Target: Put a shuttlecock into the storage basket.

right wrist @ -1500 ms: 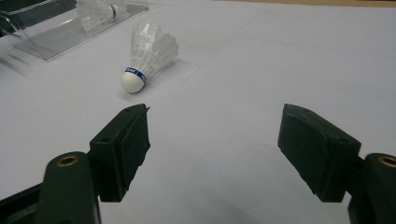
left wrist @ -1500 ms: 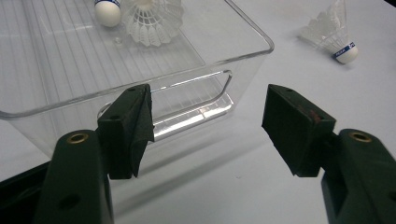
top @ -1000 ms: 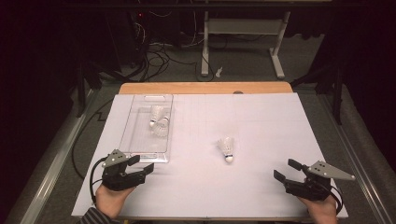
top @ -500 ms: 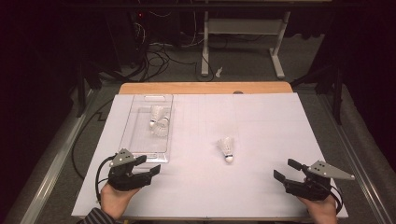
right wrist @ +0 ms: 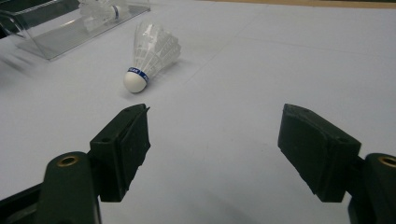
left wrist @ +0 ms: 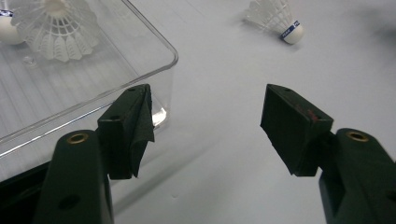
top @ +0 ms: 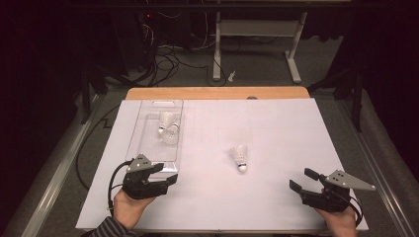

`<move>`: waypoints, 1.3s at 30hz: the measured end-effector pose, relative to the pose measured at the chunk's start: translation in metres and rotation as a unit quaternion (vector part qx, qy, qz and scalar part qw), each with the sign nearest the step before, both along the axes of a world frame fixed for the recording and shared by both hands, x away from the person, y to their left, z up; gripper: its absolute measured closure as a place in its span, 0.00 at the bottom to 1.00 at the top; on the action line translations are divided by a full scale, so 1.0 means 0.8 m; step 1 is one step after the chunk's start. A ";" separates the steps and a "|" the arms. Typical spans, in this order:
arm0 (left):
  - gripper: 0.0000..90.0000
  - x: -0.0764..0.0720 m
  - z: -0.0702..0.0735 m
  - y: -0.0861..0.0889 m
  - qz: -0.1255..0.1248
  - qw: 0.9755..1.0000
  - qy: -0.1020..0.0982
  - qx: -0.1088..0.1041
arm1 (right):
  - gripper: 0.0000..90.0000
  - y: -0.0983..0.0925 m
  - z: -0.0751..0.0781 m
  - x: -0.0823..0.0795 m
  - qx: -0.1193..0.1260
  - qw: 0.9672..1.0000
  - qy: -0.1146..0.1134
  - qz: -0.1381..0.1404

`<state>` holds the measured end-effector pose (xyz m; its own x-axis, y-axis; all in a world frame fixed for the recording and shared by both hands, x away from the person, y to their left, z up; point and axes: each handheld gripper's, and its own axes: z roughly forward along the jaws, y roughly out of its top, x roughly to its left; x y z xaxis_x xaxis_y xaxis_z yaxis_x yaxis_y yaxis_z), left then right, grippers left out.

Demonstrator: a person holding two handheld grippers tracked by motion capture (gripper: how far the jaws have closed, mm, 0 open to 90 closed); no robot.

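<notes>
A loose white shuttlecock (top: 239, 158) lies on the white sheet near the table's middle, cork toward me. It also appears far off as shuttlecock (left wrist: 278, 21) and close ahead as shuttlecock (right wrist: 149, 51). A clear plastic tray (top: 148, 148) at the left holds two more shuttlecocks (top: 168, 129). My left gripper (top: 168, 174) stands open and empty at the tray's near right corner (left wrist: 159, 56), one jaw just beside the wall. My right gripper (top: 300, 179) is open and empty near the front right, well short of the loose shuttlecock.
The white sheet (top: 276, 128) covers a wooden table whose far edge (top: 217, 93) shows. Beyond it are cables (top: 163, 59) and a white stand (top: 257, 44) on the dark floor. Metal rails run along both sides of the table.
My left gripper has slid to the right, up to the tray's near right corner. The right gripper and the shuttlecocks have stayed put.
</notes>
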<state>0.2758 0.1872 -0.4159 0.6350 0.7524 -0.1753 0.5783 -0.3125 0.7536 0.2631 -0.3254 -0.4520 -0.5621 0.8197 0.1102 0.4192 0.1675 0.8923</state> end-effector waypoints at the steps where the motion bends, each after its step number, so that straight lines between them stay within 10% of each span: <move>1: 0.39 0.001 0.000 -0.001 -0.002 1.000 0.001 0.001 | 0.28 0.000 0.000 0.000 0.000 1.000 0.000 0.000; 39: 0.46 0.022 0.006 -0.041 -0.042 0.998 0.039 0.015 | 0.28 0.000 0.001 -0.001 -0.001 1.000 -0.003 0.001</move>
<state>0.2931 0.1545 -0.4112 0.6812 0.7030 -0.2045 0.6061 -0.3847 0.6962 0.2622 -0.3255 -0.4516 -0.5650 0.8182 0.1064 0.4141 0.1697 0.8943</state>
